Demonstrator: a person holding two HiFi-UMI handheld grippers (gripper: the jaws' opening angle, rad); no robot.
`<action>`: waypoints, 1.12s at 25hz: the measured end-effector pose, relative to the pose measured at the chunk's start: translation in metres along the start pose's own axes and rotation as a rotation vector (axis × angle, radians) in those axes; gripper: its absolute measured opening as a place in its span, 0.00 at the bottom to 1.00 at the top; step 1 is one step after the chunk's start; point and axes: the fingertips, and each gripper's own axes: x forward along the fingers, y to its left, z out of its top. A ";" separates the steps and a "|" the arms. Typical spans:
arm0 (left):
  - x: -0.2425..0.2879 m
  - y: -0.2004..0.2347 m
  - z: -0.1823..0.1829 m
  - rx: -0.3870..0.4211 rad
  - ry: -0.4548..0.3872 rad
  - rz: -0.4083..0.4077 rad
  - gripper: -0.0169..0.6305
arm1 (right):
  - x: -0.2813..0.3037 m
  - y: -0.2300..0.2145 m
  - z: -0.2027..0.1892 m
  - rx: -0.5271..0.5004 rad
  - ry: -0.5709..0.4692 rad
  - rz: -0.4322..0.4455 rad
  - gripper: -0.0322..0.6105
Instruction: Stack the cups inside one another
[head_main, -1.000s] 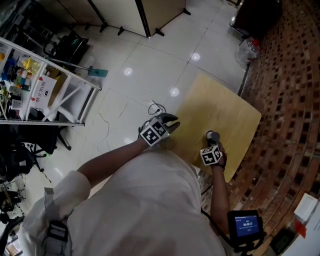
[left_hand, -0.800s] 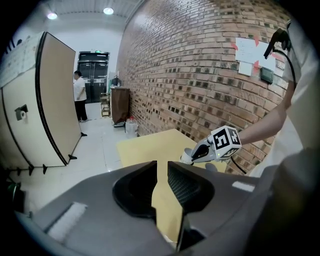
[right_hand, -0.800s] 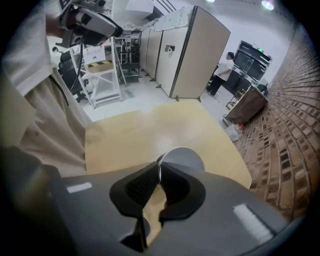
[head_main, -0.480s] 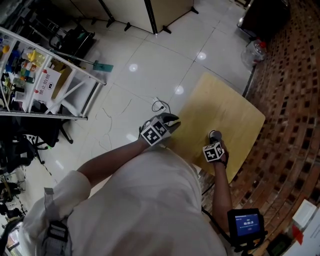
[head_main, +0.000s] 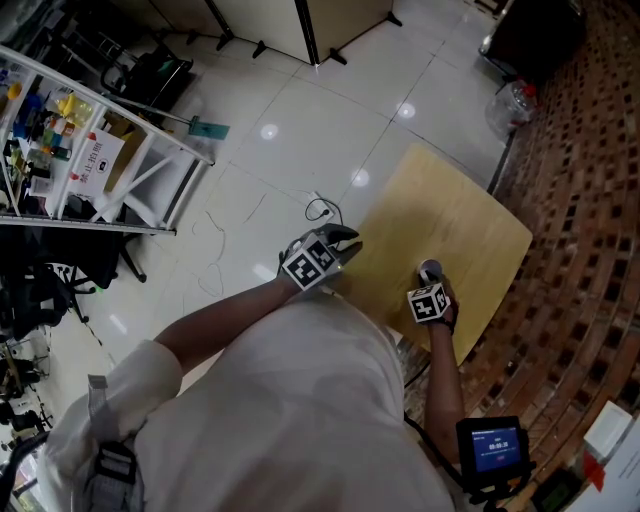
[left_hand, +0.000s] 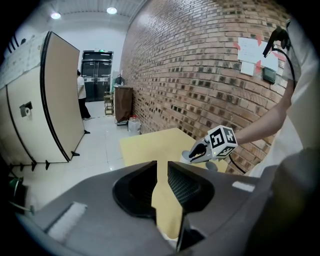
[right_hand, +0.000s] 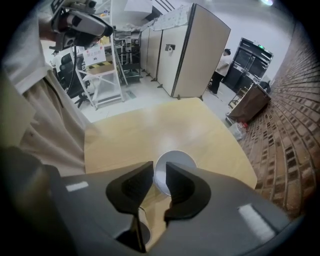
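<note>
Left side: the left tool (left_hand: 162, 172) is hanging over the near-left edge of the pale wooden square worktop (head_main: 455, 215). Its jaws are standing a little apart. Nothing is sitting between them, and only bare wood is showing through the gap. It is taking no part in the step at present.

Centre-right: the small pale grey round cup (right_hand: 175, 160) is standing upright, mouth up, on the near-right part of the worktop. It is well apart from the left tool. I cannot tell whether other cups are already nesting inside it.

Right side: the right tool (right_hand: 159, 172) is pointing steeply down, directly over the cup. Its jaws have just been opening. They are now standing narrowly apart with the cup's near rim in the gap, and the pads are no longer pressing on it.

Reading: this looks like the letting-go stage, with the cup set down or seated.

To do this well:
- The jaws should be opening a touch wider before any lift, so neither pad is dragging on the thin wall.
- The tool should then be rising straight up along the cup's axis, not sweeping sideways.
- A pad catching the rim would likely be tipping so light a cup.
- The left tool is best staying clear of the cup.
</note>
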 end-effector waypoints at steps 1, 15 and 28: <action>0.000 0.001 0.000 0.001 -0.001 -0.002 0.16 | -0.001 0.000 0.002 0.002 -0.007 0.000 0.19; 0.004 0.004 0.019 0.030 -0.078 -0.039 0.18 | -0.086 -0.011 0.050 0.165 -0.325 -0.078 0.30; 0.024 -0.036 0.066 0.060 -0.174 -0.076 0.19 | -0.225 -0.063 0.062 0.288 -0.721 -0.304 0.32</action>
